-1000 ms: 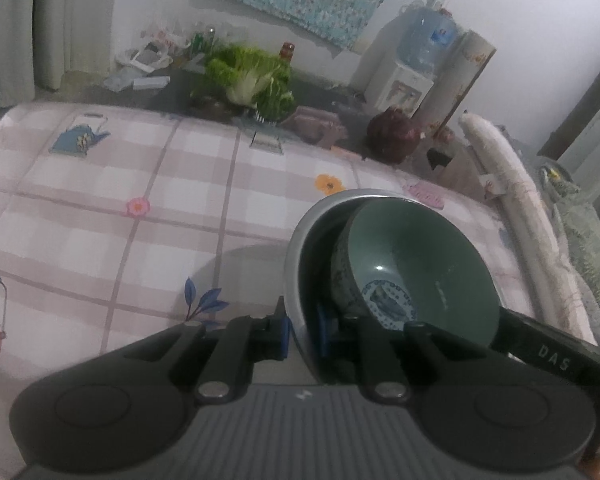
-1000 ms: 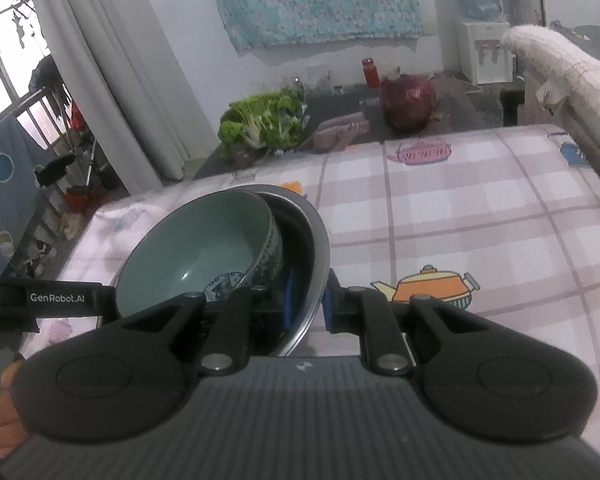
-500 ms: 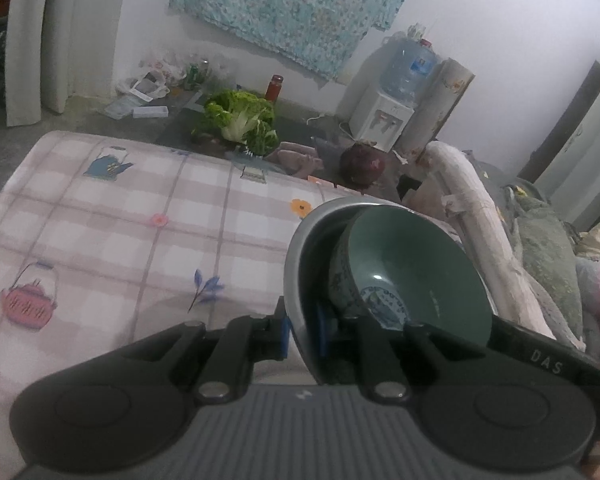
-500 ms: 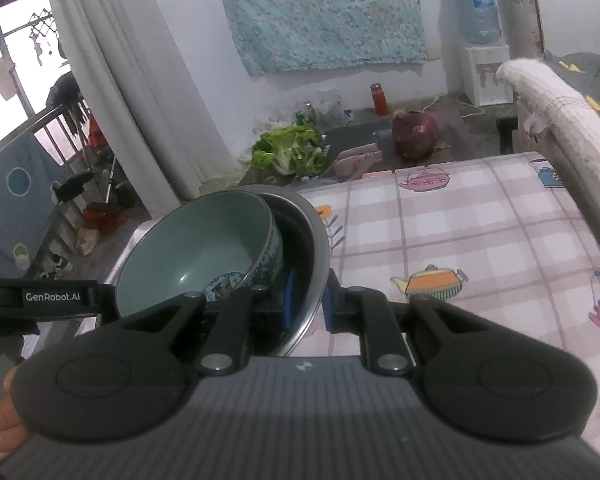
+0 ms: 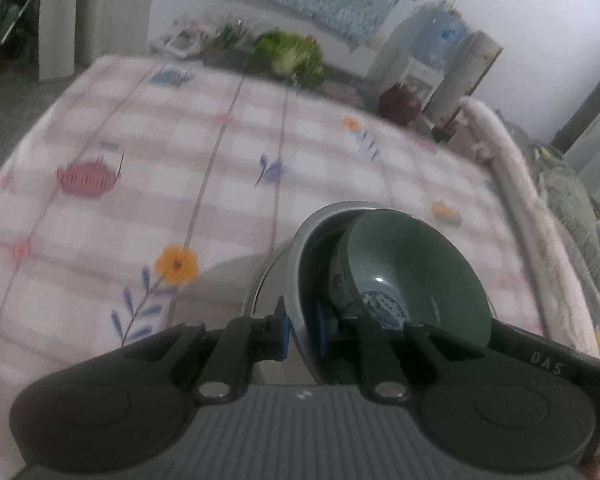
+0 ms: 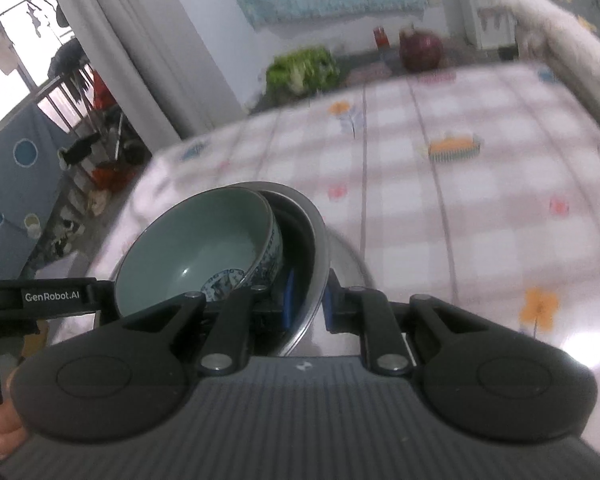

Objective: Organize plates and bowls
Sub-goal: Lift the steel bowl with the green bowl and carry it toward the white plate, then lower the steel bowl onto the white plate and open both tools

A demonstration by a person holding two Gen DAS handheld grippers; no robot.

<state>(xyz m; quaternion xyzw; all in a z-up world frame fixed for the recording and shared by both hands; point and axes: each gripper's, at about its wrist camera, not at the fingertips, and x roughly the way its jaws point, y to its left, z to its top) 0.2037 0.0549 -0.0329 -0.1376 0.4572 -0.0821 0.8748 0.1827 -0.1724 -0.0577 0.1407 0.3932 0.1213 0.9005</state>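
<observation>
**Spotter:** What have your grippers got right now?

**Me:** I have both clamped on the same steel bowl [image 5: 296, 264]. My left gripper [image 5: 302, 330] pinches the rim from one side; its blue pads [image 5: 283, 332] sit narrow, one outside the metal wall and one inside, pressed on it. My right gripper [image 6: 306, 304] does the same on the opposite rim, pads tight on the thin steel edge.

**Spotter:** And the ceramic one?

**Me:** The green ceramic bowl [image 5: 412, 268] sits nested inside the steel bowl, tilted. From my left fingers it lies just ahead and to the right, its patterned outer wall close by the inner pad. From my right fingers it lies ahead and to the left [image 6: 198, 246]. I cannot tell whether either inner pad touches it.

**Spotter:** What is under the load?

**Me:** The checked tablecloth [image 5: 180, 168] with teapot and flower prints spreads ahead of both sets of fingers; the stack is over its near part. Whether the steel bowl rests on it or is lifted, I cannot tell. Far beyond the fingertips, past the cloth's far edge, are a leafy green cabbage [image 5: 290, 56] and a dark red round pot [image 6: 420, 50]. The background is smeared.
</observation>
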